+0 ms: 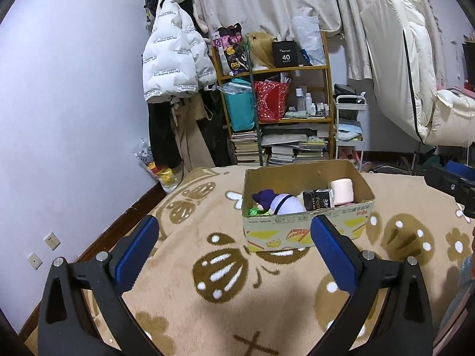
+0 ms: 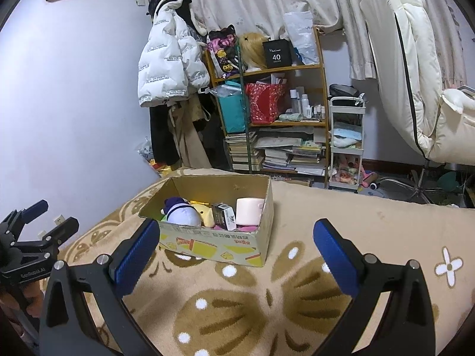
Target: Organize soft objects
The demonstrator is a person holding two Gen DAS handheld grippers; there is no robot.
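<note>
The left gripper [image 1: 234, 237] hangs low over the tan patterned blanket [image 1: 207, 311], its jaws spread wide with nothing between them, aimed at the near wall of the cardboard box [image 1: 297, 231]. That wide spread suits either reaching for a bulky soft toy or having just let one go.

The box sits on the blanket, open side up, and holds the soft things. At its left end lies a white and purple plush doll [image 2: 182, 215], apparently with its long axis along the box and the purple hat toward the left wall. A yellow plush [image 2: 204, 212] sits just beside it, then a dark carton [image 2: 224, 213], then a pink cushion-like roll [image 2: 249, 210] standing upright against the right wall. No loose toy shows on the blanket, so the scene fits a finished gathering or a box about to be unpacked.

The right gripper [image 2: 236, 237] likewise hovers with jaws spread, holding nothing, facing the box's front corner.
</note>
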